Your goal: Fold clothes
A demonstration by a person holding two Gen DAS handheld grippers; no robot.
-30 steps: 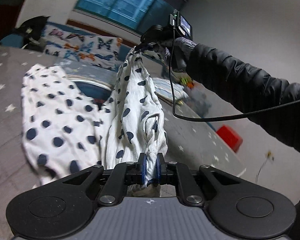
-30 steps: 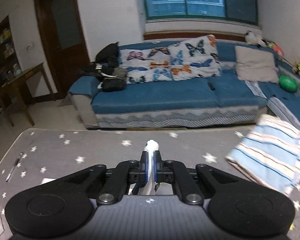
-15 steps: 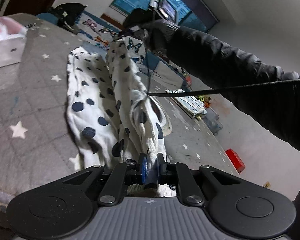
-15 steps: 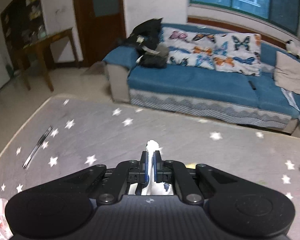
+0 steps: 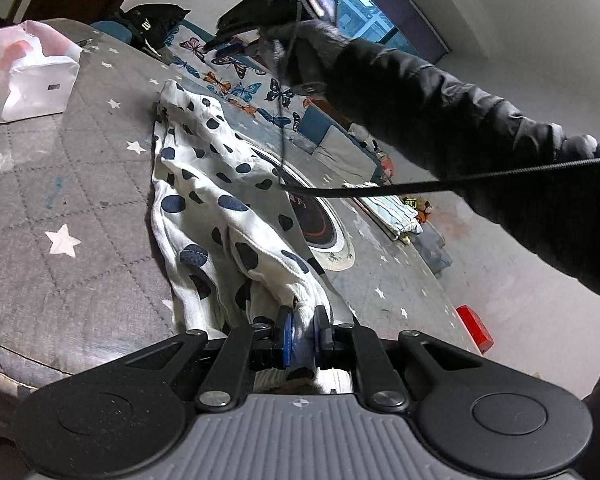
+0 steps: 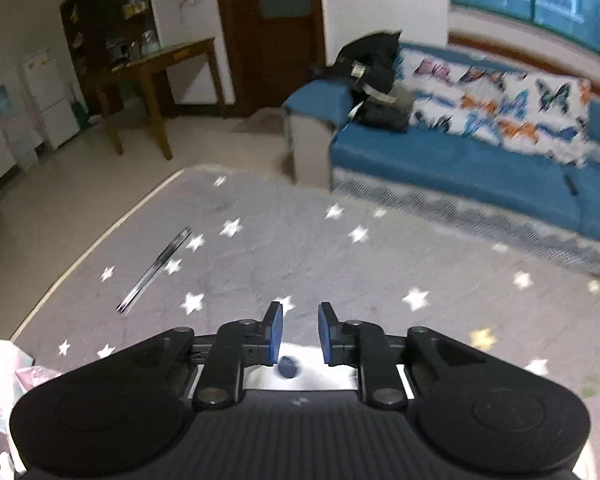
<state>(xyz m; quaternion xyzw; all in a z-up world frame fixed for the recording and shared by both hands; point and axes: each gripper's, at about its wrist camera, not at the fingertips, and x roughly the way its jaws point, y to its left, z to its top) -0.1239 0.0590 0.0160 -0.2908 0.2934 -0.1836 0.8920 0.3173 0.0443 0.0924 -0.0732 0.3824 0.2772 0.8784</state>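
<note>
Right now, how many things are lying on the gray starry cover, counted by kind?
Clothes: 2, the white polka-dot garment and the folded striped cloth
Tissue packs: 1, the white and pink pack
Pens: 1, the pen
Total: 4

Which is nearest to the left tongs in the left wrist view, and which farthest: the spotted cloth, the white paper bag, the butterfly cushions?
1. Spotted cloth: pinched in the left tongs, stretching away over the grey starred cover.
2. White paper bag: far left, on the cover.
3. Butterfly cushions: beyond the cover's far edge, upper middle.
</note>
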